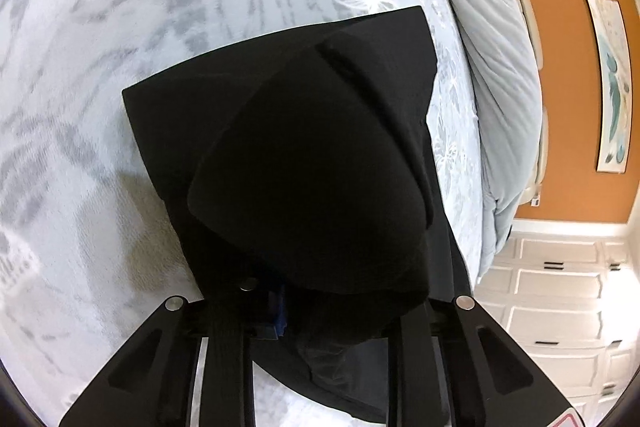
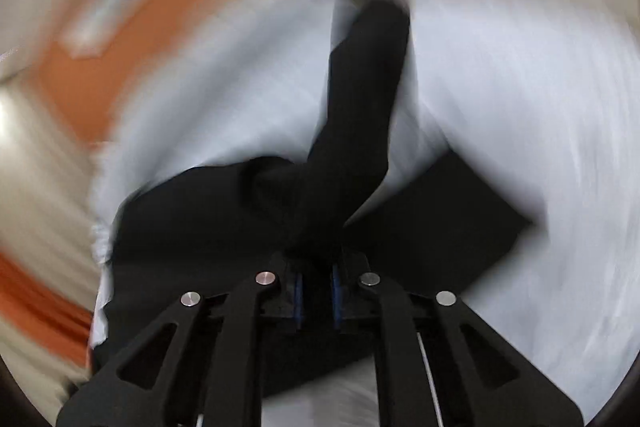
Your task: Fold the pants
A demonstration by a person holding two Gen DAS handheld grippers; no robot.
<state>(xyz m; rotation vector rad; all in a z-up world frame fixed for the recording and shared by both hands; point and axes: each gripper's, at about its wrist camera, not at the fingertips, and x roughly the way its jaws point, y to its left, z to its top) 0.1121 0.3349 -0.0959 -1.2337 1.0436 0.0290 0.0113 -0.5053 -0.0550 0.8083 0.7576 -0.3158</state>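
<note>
The black pants (image 1: 288, 147) fill the centre of the left wrist view, part flat on the pale leaf-print bedspread (image 1: 100, 27) and part draped in a hump over the left gripper (image 1: 320, 307), whose fingertips are buried in cloth, so I cannot tell how far it is closed. In the blurred right wrist view the right gripper (image 2: 318, 267) is pinched nearly closed on a bunch of the pants (image 2: 360, 107) at lower centre. To land the fold well, carry both held edges over level and together, keep the cloth taut, and lay it square on the flat layer before letting go.
</note>
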